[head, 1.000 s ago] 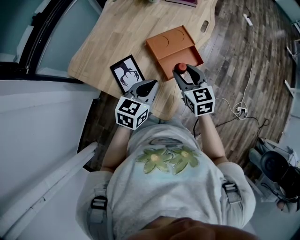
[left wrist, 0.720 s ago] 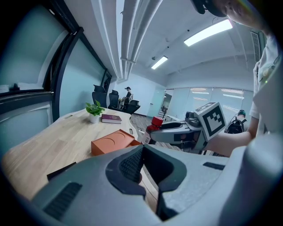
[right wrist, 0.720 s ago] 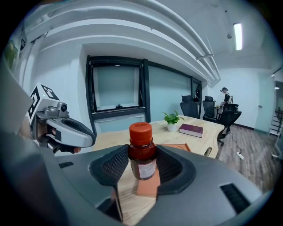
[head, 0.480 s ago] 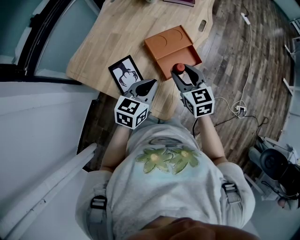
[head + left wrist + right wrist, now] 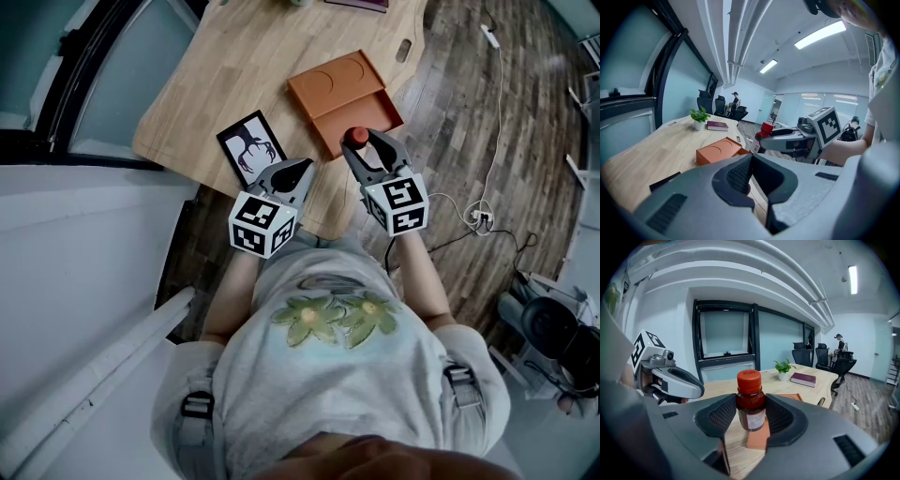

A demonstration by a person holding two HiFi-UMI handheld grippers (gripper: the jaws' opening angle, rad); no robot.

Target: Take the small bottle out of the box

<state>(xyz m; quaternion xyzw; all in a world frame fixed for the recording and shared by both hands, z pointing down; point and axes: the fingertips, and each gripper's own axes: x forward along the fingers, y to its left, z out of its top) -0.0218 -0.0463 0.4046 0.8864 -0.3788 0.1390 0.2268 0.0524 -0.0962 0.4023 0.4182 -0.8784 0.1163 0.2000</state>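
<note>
The right tongs (image 5: 363, 142) clamp the small bottle (image 5: 750, 401) upright, above the near end of the orange box (image 5: 342, 98), close to the counter (image 5: 234, 66) edge. Bare wood spreads to the left and beyond, past a black card (image 5: 251, 148). The left tongs (image 5: 757, 173) hang at that same edge, closed on nothing. The bottle is dark amber, with an orange-red cap and a pale label.

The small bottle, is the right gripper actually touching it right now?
Touching. The right gripper view shows the right gripper with its two jaws pressed against opposite sides of the small bottle, with no gap on either side.
</note>
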